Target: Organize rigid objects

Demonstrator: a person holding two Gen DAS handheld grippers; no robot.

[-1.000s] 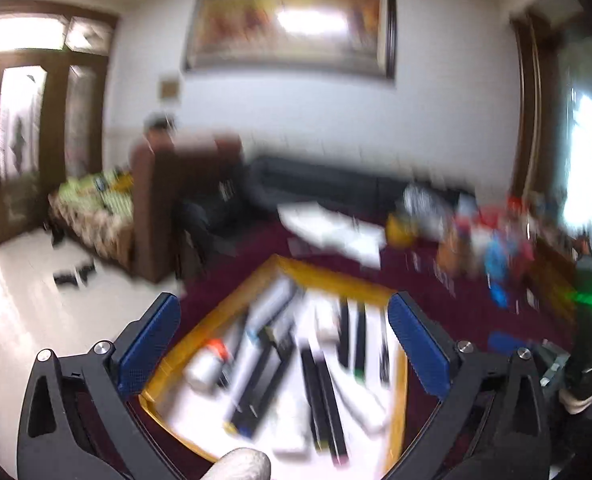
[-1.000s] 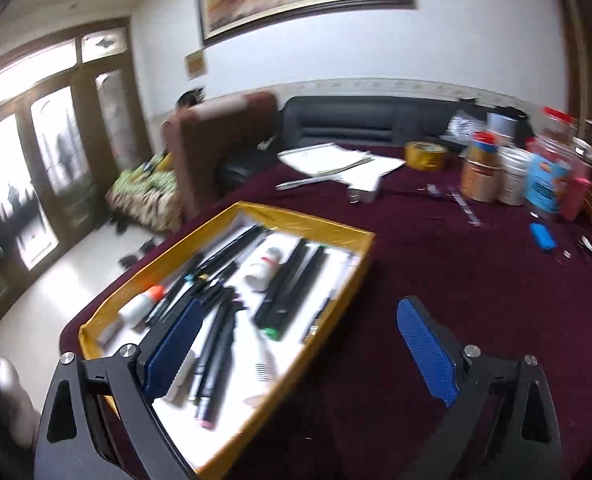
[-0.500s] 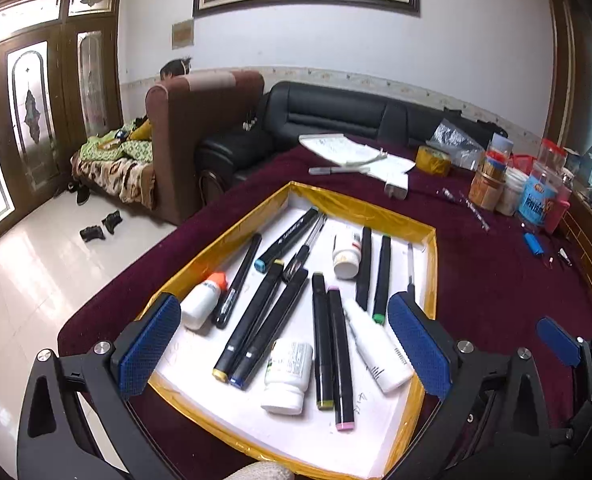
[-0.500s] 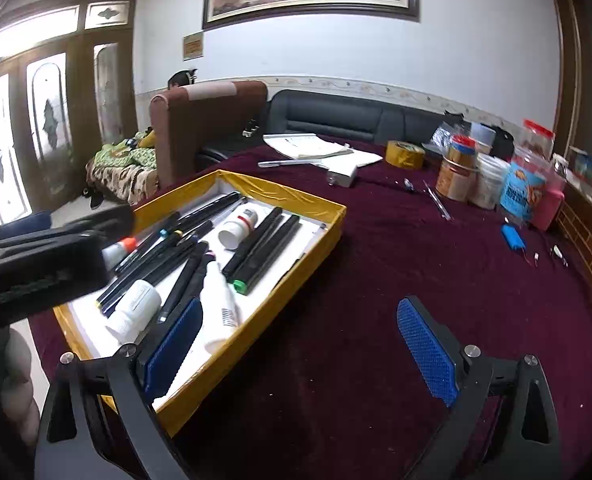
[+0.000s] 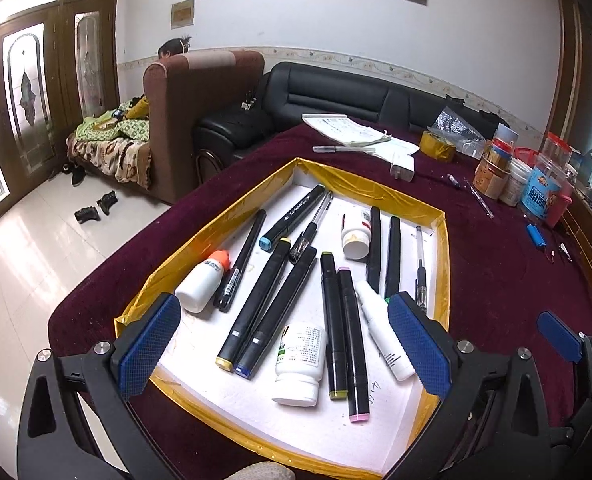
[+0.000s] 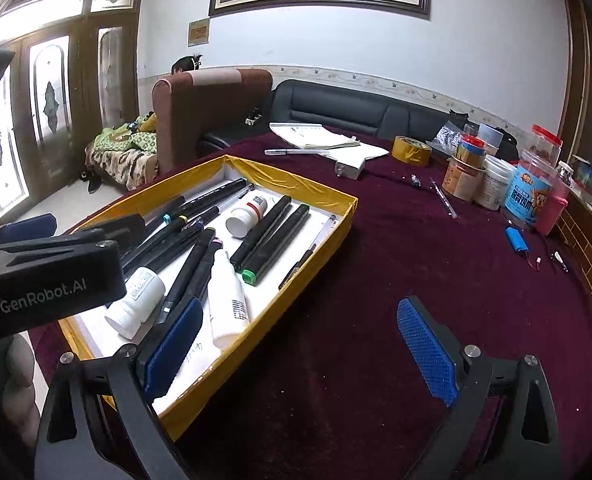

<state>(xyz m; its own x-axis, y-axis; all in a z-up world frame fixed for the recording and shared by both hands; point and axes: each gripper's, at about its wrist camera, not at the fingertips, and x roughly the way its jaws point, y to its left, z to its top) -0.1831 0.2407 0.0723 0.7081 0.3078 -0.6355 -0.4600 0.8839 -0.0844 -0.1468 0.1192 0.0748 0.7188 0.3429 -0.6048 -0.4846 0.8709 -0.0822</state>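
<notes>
A yellow-rimmed tray (image 5: 375,190) with a white floor sits on the maroon table. It holds several black markers (image 5: 256,308), a white pill bottle (image 5: 299,364), an orange-capped glue bottle (image 5: 202,280), a small white bottle (image 5: 355,236) and a slim white squeeze bottle (image 5: 383,336). My left gripper (image 5: 284,344) hovers open over the tray's near end, holding nothing. My right gripper (image 6: 300,350) is open and empty above the tray's (image 6: 296,178) near right corner and the bare cloth. The left gripper's body (image 6: 48,276) hides part of the tray's left side in the right wrist view.
Papers (image 5: 351,130), a white charger (image 5: 403,168), a tape roll (image 5: 437,146), jars (image 5: 543,192), loose pens (image 5: 479,198) and a blue lighter (image 5: 535,236) lie at the back and right. The table edge drops to the floor on the left. A person sits behind the brown armchair (image 5: 200,120).
The left view has gone from blurred to sharp as that gripper settled over the tray. The right gripper swung right, and the left gripper entered its view. Both stayed open.
</notes>
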